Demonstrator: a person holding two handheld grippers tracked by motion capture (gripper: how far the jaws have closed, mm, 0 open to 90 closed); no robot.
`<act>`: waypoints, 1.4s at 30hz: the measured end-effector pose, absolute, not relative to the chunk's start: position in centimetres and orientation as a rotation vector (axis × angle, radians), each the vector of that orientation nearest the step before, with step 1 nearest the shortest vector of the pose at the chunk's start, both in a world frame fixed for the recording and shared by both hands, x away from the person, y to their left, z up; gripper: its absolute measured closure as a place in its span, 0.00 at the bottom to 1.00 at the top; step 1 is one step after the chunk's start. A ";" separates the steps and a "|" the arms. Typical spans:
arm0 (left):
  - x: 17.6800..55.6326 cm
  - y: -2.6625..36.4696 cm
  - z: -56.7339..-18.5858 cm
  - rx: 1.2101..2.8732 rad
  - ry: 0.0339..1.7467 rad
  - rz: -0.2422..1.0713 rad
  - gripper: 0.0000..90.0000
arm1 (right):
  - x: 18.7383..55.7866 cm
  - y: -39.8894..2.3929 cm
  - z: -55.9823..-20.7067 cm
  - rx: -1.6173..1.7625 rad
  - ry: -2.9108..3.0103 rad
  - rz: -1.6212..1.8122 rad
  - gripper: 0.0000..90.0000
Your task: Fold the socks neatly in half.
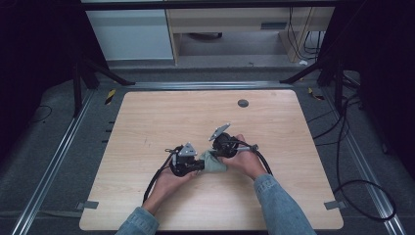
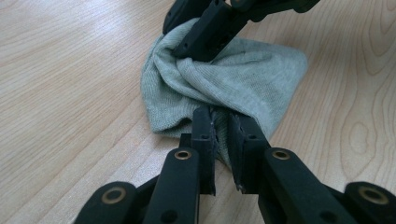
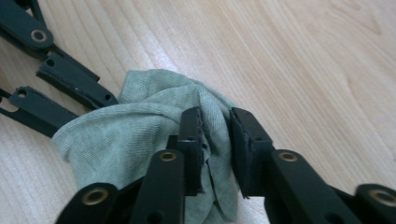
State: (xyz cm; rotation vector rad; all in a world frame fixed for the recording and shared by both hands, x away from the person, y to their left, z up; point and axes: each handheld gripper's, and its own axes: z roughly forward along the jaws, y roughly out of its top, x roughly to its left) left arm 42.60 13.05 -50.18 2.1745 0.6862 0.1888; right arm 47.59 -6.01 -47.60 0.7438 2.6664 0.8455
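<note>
I hold both hand-held grippers low near the surface's (image 1: 147,117) middle, tips facing. The left hand-held gripper (image 2: 223,135) is clamped on the grey-green cloth (image 2: 243,79). The right hand-held gripper's (image 3: 215,135) jaws stand slightly apart around a fold; contact is hard to see.
</note>
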 end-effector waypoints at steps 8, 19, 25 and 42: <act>42.7 13.1 -50.2 2.174 0.691 0.186 0.89 | 47.6 -6.2 -47.3 0.798 2.596 0.828 0.58; 42.7 13.0 -50.1 2.181 0.697 0.194 0.89 | 47.4 -6.9 -46.4 0.814 2.530 0.856 0.54; 42.8 12.9 -50.1 2.180 0.702 0.196 0.89 | 46.9 -7.6 -45.5 0.792 2.507 0.890 0.66; 42.9 12.7 -50.0 2.190 0.712 0.198 0.89 | 46.0 -8.2 -46.5 0.780 2.555 0.938 0.87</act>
